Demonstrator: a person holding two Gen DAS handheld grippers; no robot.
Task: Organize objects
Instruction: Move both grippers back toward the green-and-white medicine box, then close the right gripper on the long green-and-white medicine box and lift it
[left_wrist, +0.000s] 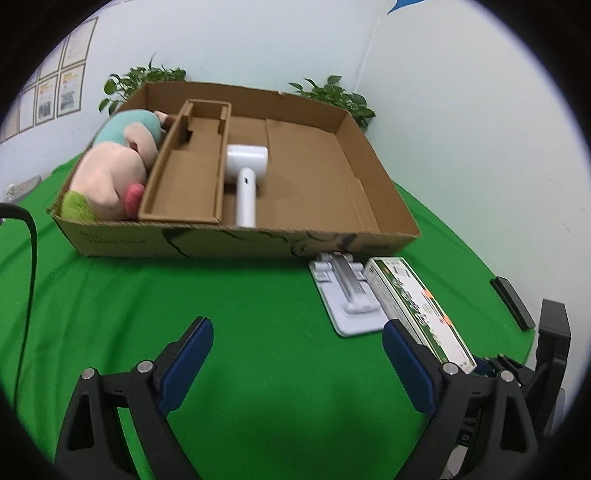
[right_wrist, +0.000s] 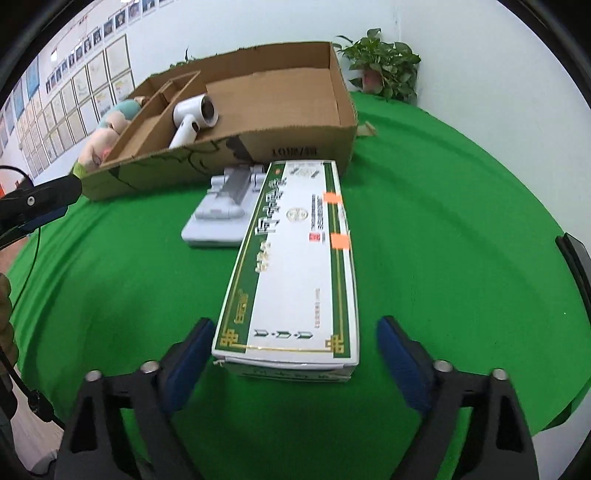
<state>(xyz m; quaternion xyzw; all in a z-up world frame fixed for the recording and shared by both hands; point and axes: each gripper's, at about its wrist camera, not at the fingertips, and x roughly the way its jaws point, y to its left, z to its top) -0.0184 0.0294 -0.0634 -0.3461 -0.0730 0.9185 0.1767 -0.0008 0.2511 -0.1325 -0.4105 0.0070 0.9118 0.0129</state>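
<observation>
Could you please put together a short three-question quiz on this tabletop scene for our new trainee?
1. True or false: the white hair dryer lies inside the cardboard box.
2. Which thing sits between the fingers of the right gripper? A) the plush toy B) the green-and-white carton C) the white folding stand
3. Fill in: the left gripper is open over the bare green ____.

Key
1. True.
2. B; the carton's near end lies between the open fingers, and the right finger stands clear of it.
3. Cloth.
</observation>
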